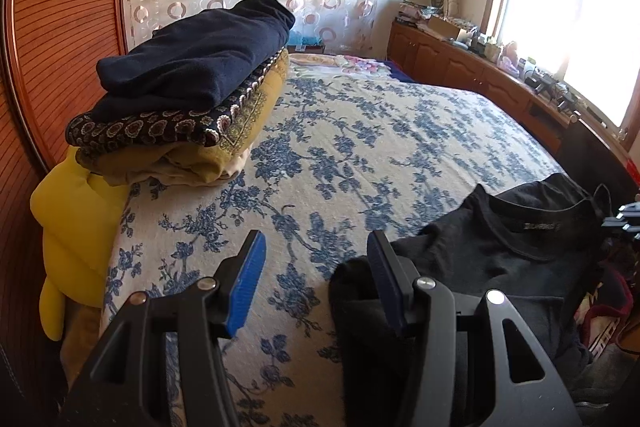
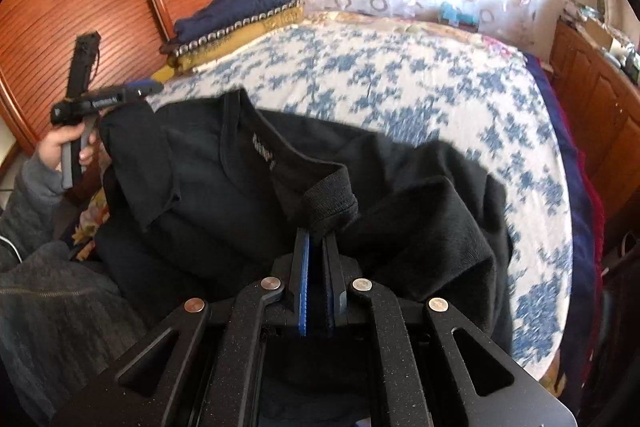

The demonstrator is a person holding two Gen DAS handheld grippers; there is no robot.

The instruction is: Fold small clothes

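Observation:
A black long-sleeved shirt [image 2: 224, 187] lies rumpled on the near part of the bed, collar with its label facing up; it also shows in the left wrist view [image 1: 500, 259]. My right gripper [image 2: 316, 239] is shut on the ribbed cuff [image 2: 328, 203] of the shirt's sleeve, held over the shirt body. My left gripper [image 1: 316, 255] is open with blue pads; its right finger [image 1: 386, 275] rests against the shirt's left edge, its left finger [image 1: 248, 279] over bare bedspread. The left gripper also shows in the right wrist view [image 2: 132, 91], beside the shirt's shoulder.
The bed has a blue floral bedspread [image 1: 340, 147]. A stack of folded clothes [image 1: 188, 87], navy on top, sits at the far left by the wooden headboard [image 1: 60, 27], with a yellow pillow [image 1: 76, 219] below. A cluttered wooden cabinet [image 1: 480, 75] runs along the window.

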